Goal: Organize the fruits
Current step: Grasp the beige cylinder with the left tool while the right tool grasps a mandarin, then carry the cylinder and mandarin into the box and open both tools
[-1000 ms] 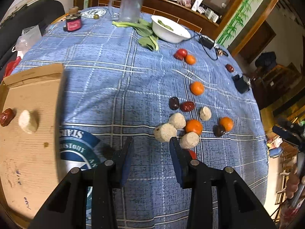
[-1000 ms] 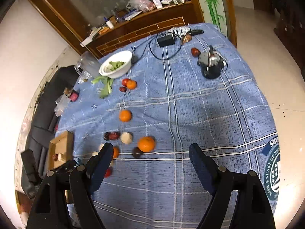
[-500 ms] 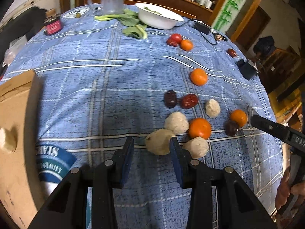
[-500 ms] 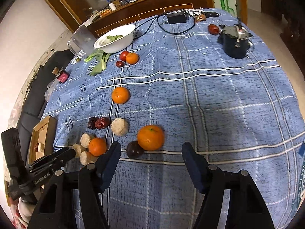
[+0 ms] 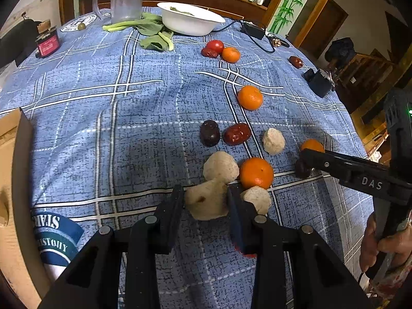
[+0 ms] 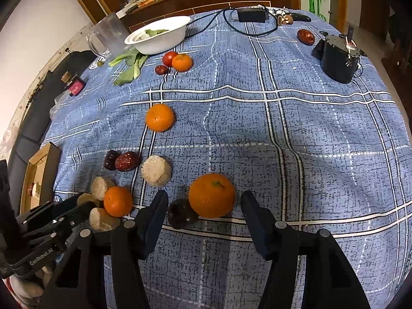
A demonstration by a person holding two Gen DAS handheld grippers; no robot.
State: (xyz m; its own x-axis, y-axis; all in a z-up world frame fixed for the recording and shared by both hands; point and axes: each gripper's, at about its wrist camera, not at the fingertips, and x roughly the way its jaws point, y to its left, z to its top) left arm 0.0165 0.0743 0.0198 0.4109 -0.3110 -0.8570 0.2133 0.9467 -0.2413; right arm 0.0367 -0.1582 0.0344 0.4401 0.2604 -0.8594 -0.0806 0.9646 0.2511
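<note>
The left gripper (image 5: 206, 200) points steeply down at the blue checked tablecloth (image 5: 144, 118), and a pale peeled fruit (image 5: 206, 202) sits between its fingers with both pads against its sides, so the gripper is clamped on that fruit, which rests on the cloth. Touching it are a second pale fruit (image 5: 221, 166) just beyond, a third pale fruit (image 5: 257, 198) outside the right-hand finger, and an orange mandarin (image 5: 256, 172) between those two. A fourth pale fruit (image 5: 273, 141) lies farther on, beside a red date (image 5: 237, 134) and a dark date (image 5: 209, 132). The right gripper (image 6: 203, 208) straddles a large mandarin (image 6: 211, 195) and a dark plum-like fruit (image 6: 181, 213) that touch each other on the cloth; its jaws are closing, both fruits stand between them, and a gap remains on each side, so neither pad presses on anything. Another mandarin (image 6: 159, 117) lies alone farther up the cloth, and a tomato, small mandarin and date cluster (image 6: 177, 61) sits near the white bowl (image 6: 159, 38), which holds greens. A cardboard box (image 5: 13, 180) stands at the left edge of the table. A dark canister (image 6: 337, 59) stands well apart on the far right.
</note>
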